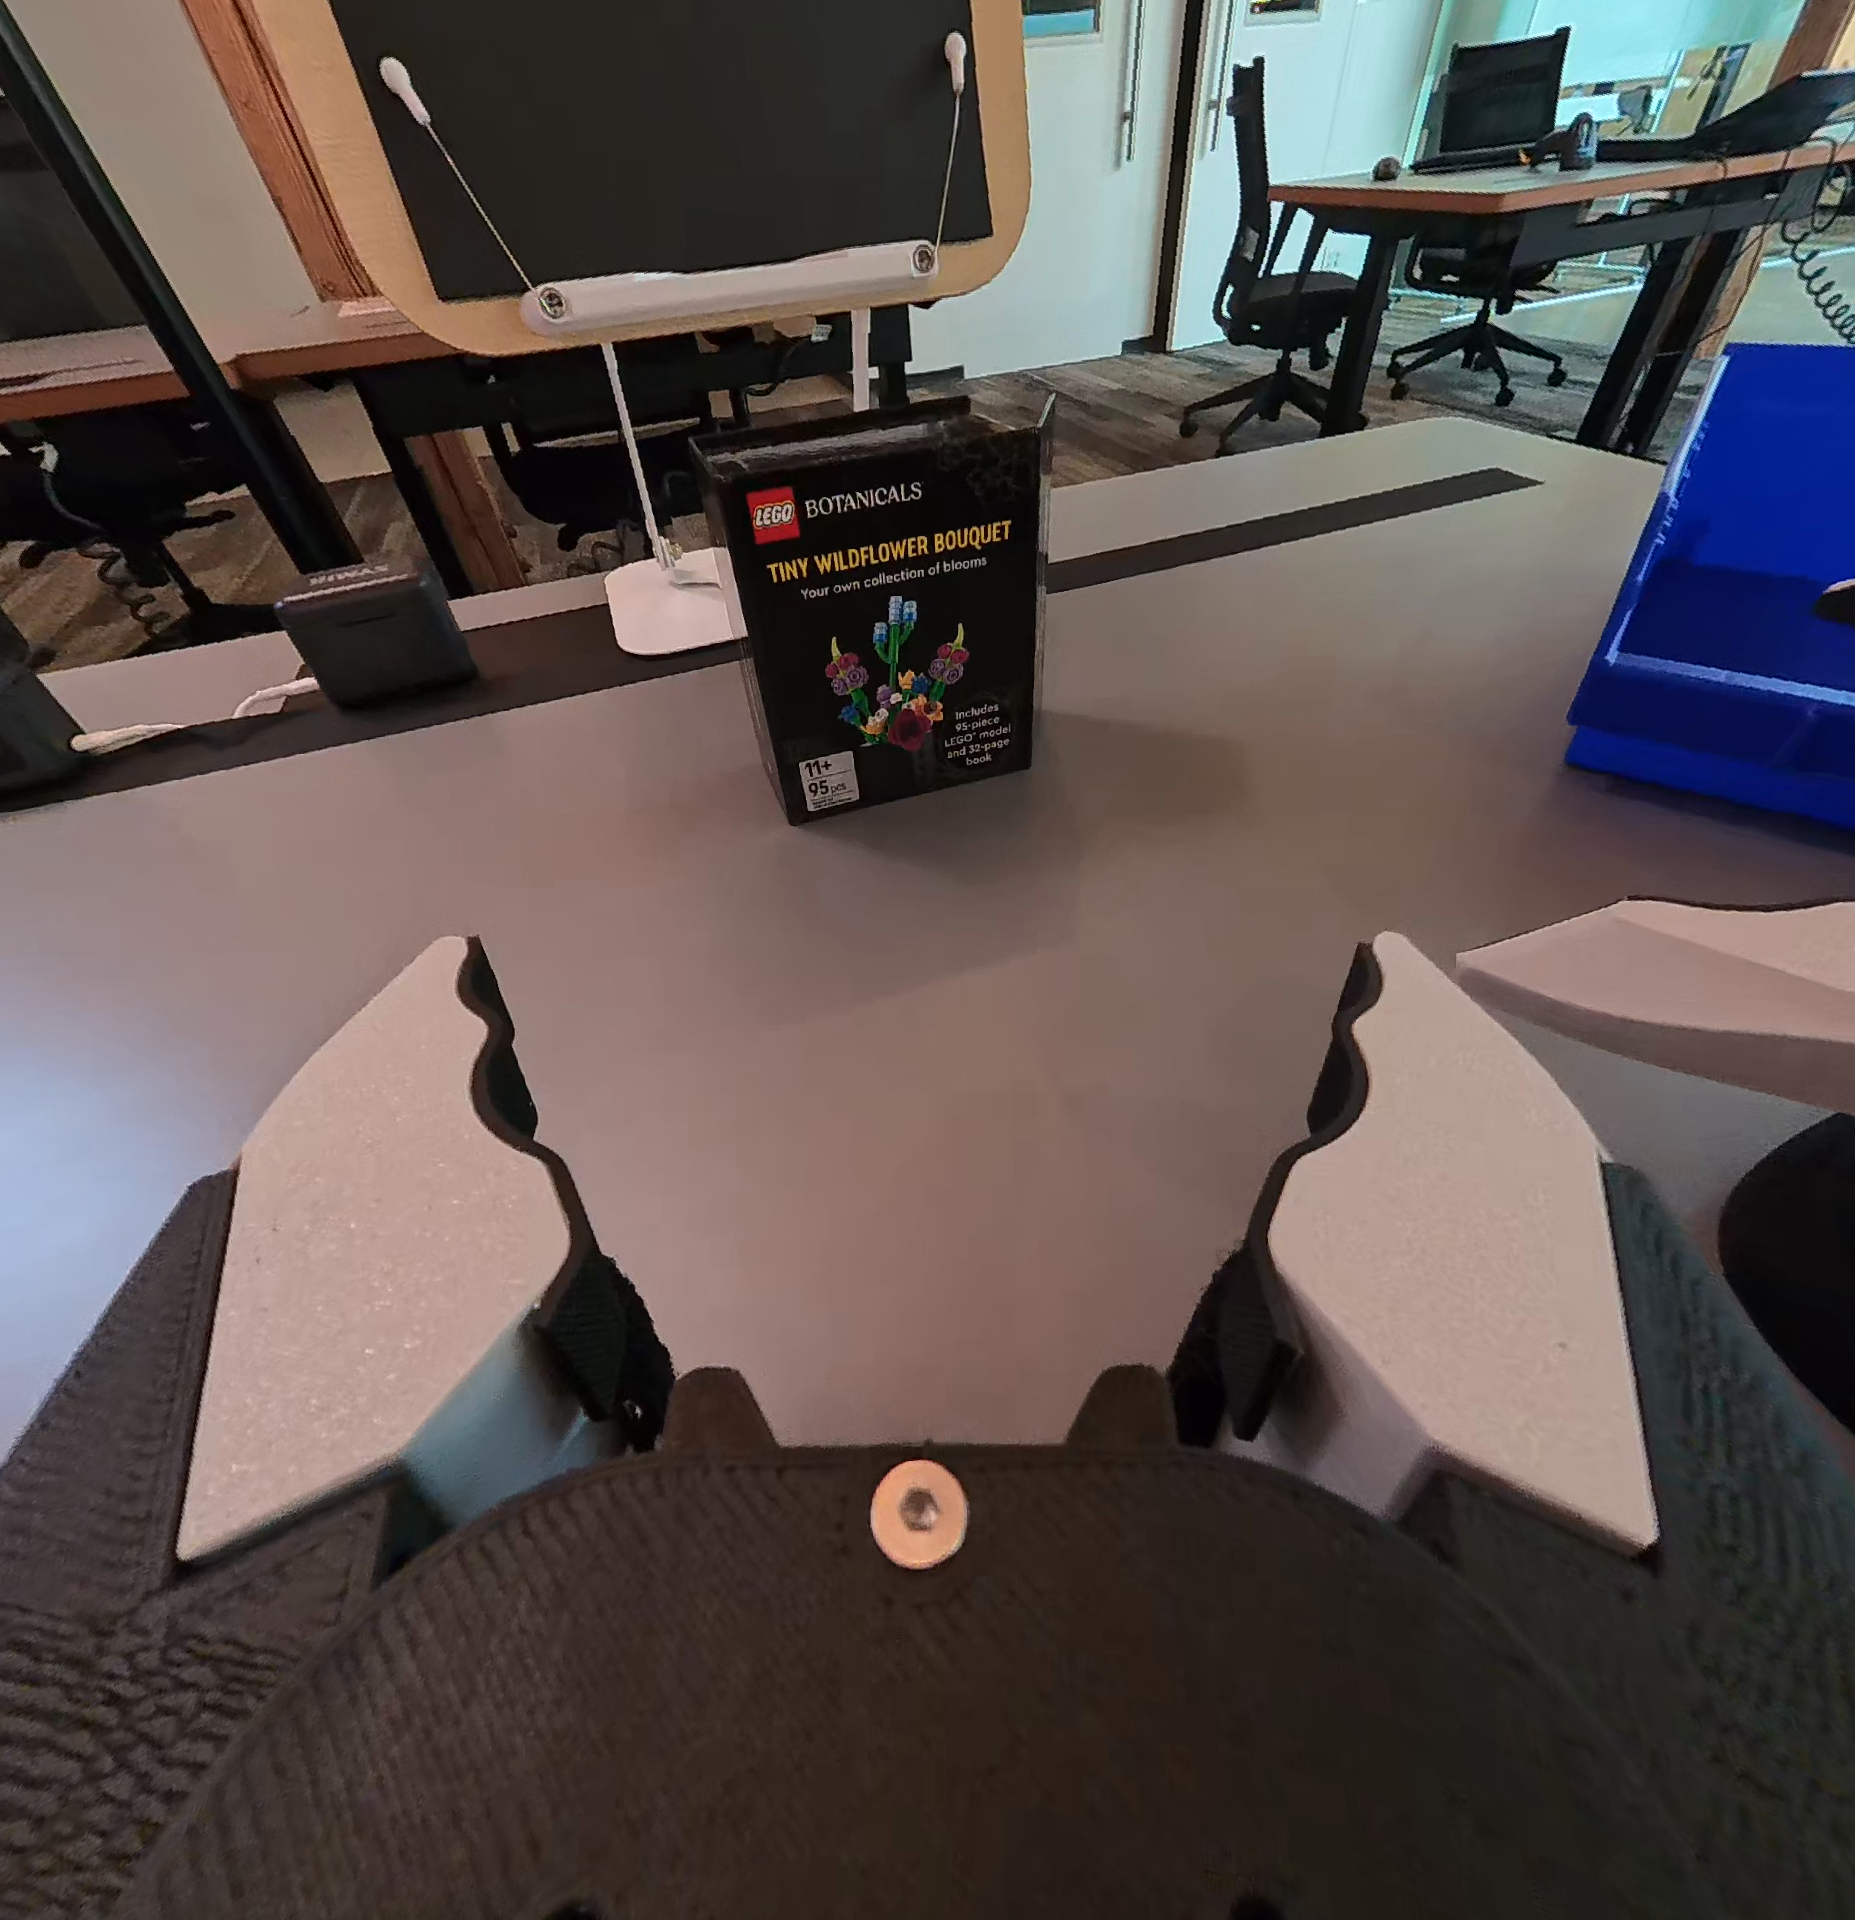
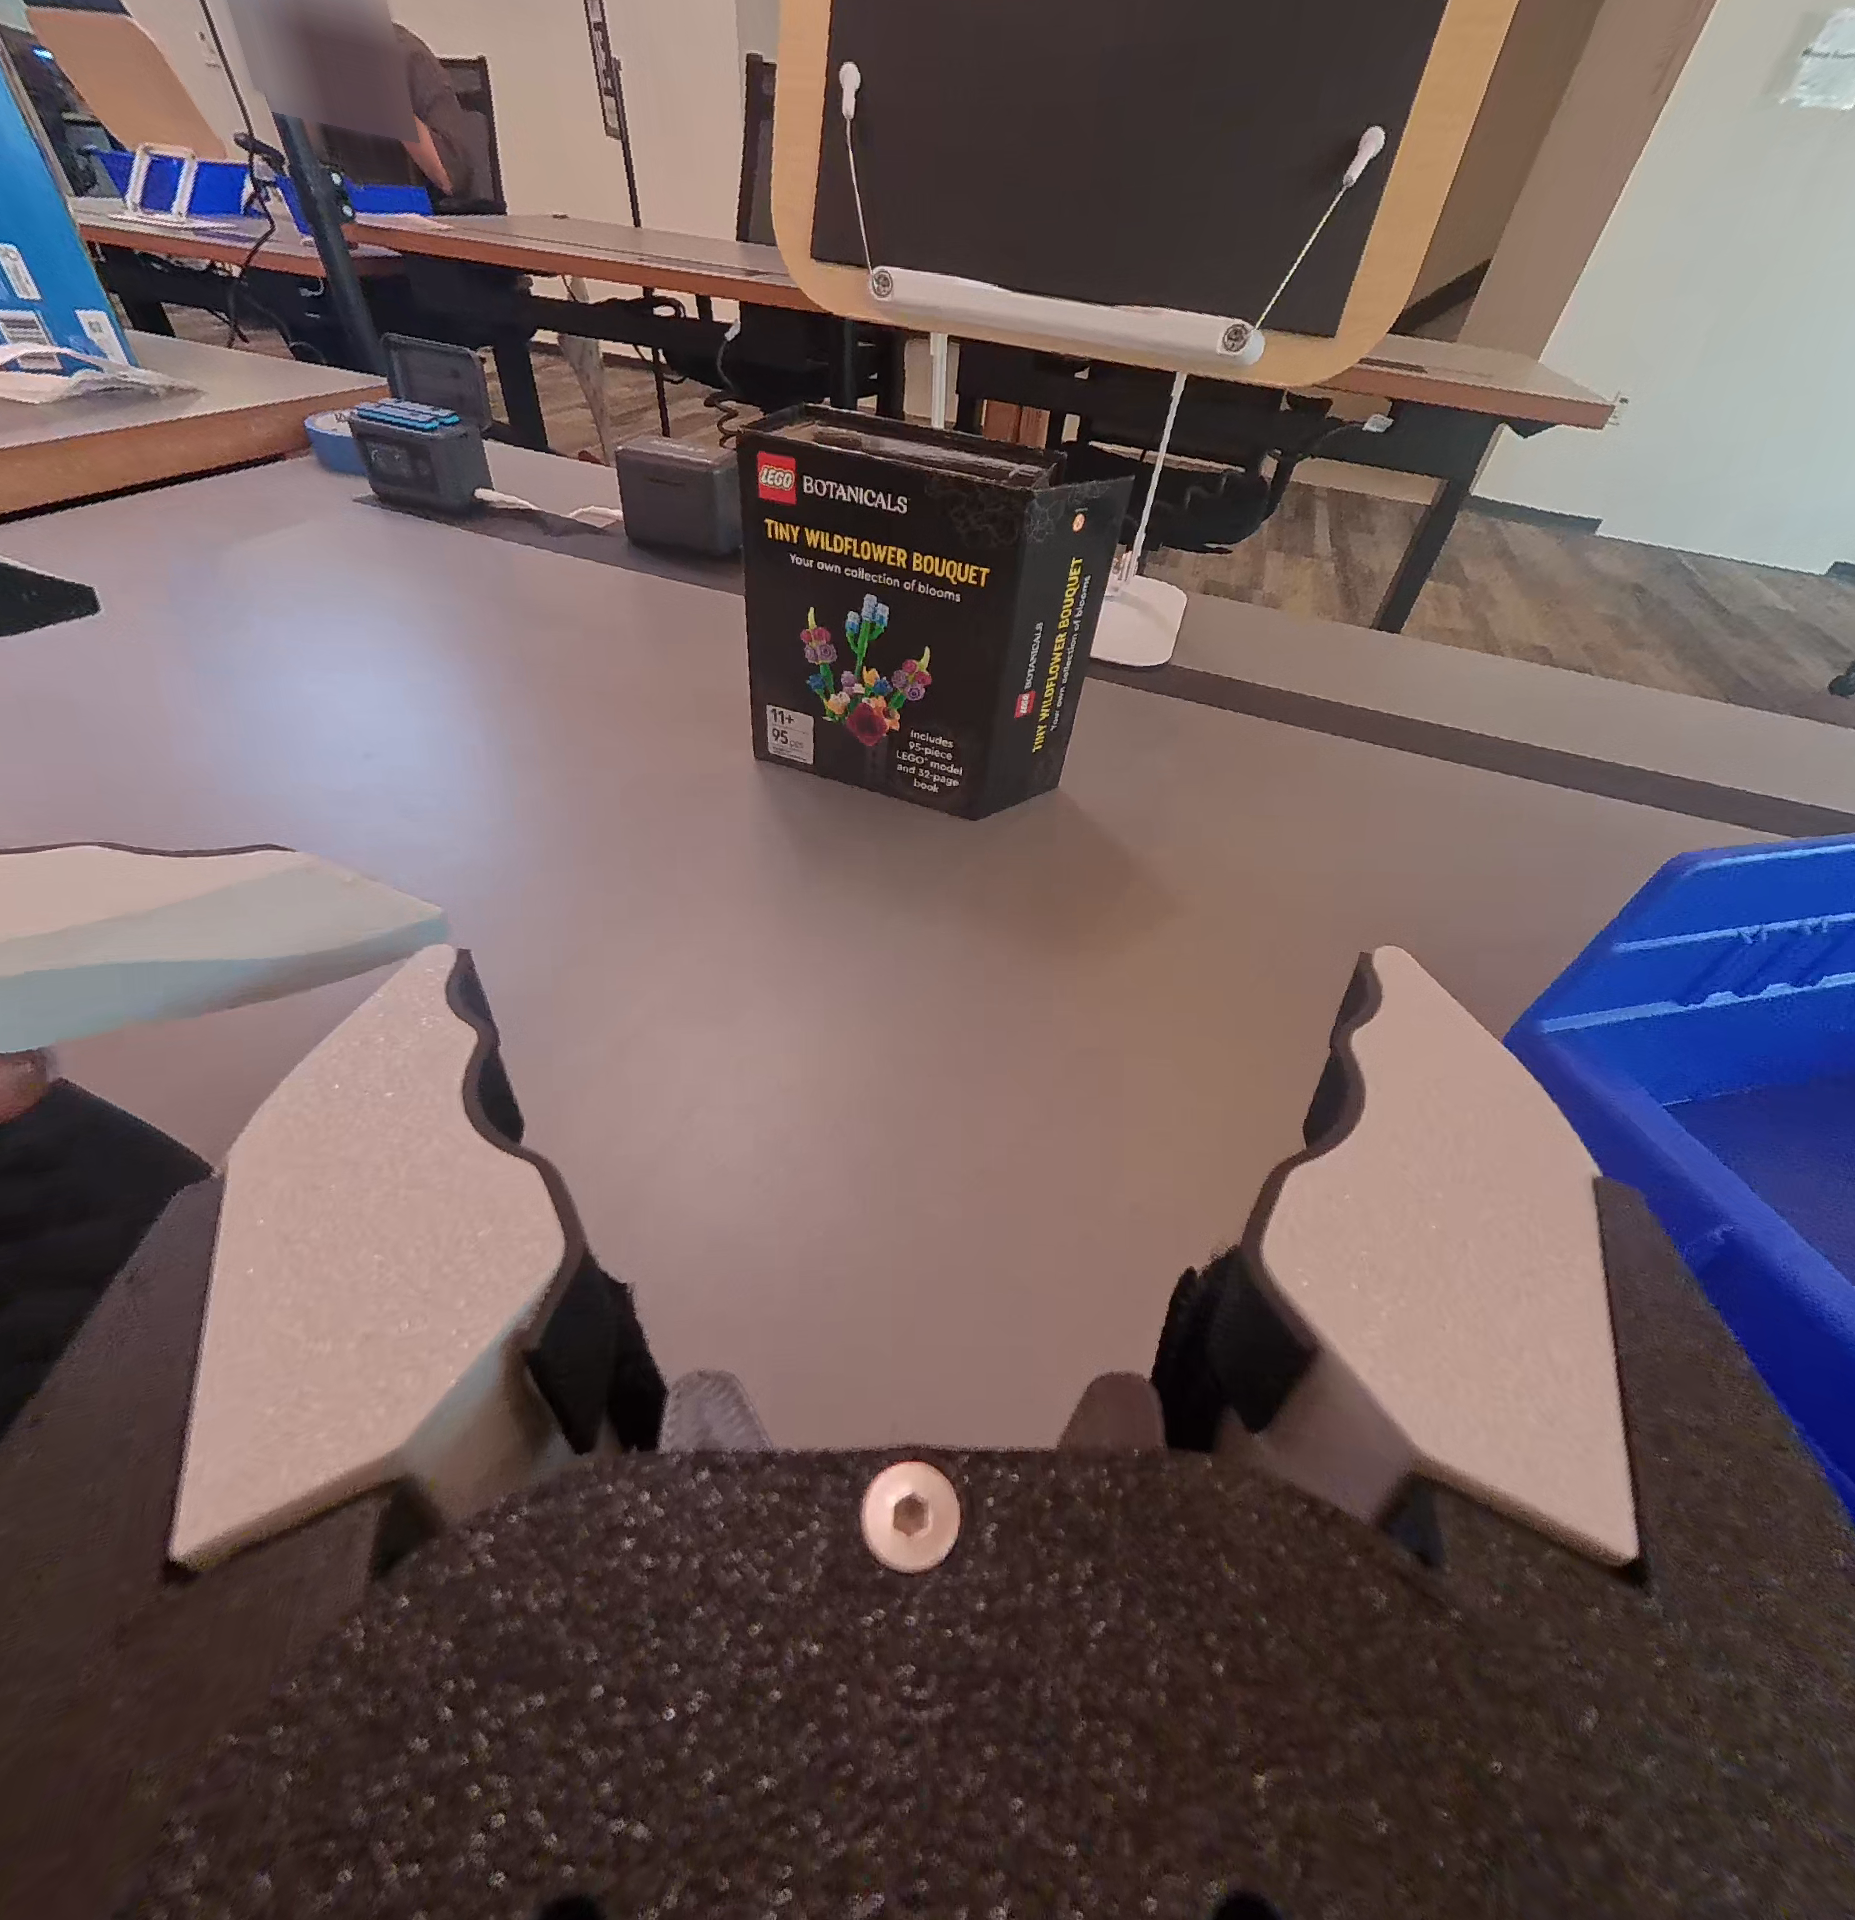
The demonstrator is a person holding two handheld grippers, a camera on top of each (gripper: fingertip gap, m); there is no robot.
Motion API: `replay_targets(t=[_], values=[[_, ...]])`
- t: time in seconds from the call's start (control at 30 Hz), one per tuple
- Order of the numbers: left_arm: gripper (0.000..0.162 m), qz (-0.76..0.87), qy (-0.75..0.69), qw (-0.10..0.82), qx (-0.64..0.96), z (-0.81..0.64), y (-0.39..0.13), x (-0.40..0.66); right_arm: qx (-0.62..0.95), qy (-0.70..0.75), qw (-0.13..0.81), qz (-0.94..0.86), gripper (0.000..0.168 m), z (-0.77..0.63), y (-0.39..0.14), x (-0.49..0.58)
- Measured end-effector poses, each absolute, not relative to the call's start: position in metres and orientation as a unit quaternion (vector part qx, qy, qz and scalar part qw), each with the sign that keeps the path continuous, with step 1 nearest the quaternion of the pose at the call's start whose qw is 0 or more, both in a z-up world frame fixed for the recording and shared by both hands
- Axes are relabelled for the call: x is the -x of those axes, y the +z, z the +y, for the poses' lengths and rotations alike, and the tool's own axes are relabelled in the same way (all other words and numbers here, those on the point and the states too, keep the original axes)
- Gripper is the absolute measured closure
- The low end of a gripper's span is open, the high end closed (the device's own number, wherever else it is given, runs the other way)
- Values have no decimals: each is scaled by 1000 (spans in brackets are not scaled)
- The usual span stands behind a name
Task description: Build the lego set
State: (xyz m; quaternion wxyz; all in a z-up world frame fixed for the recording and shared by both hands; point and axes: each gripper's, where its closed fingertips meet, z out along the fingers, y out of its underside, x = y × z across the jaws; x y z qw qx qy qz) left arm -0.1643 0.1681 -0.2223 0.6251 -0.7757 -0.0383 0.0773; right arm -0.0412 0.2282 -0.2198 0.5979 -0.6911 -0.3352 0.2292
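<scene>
Waiting to start — the lego box (image 1: 887,613) stands upright on the desk (image 1: 383,935), toward the far edge, and nothing holds it yet.

Looking at it, the box seems light and stiff, made of thin card that could dent if squeezed hard, and its smooth sides may be a bit slippery — I would take it by the two narrow sides, low down, so it does not tip. Its top looks open, with something flat tucked inside. The left gripper (image 1: 923,997) has its fingers spread wide with only bare desk between them, and the right gripper (image 2: 918,1013) is the same. The box sits straight ahead of both, well apart from the fingertips. A blue bin (image 2: 1733,1039) rests by the right edge, and a book stand (image 1: 684,281) rises behind the box.
</scene>
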Motion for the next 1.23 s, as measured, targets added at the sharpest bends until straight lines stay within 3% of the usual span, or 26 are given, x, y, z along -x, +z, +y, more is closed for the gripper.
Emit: replay_targets(t=[0.1,0.13,0.17,0.2,0.23,0.57,1.1,1.23], values=[[19,-29,85,631,771,167,-220,166,689,231,600,-334,25,227,-217,39],[39,-10,88,637,766,166,-218,164,683,237,601,-342,39,224,-215,39],[91,22,80,645,760,164,-216,159,664,256,601,-363,79,215,-210,41],[161,46,65,648,757,163,-215,153,637,289,598,-391,149,201,-204,44],[162,49,61,636,768,163,-219,155,620,320,597,-396,168,191,-197,46],[162,113,334,457,817,169,-244,219,403,404,555,-604,168,25,-147,88],[162,197,468,363,782,173,-247,216,494,340,475,-644,168,33,-190,109],[162,212,440,359,796,177,-255,209,493,364,456,-645,167,36,-187,109]])
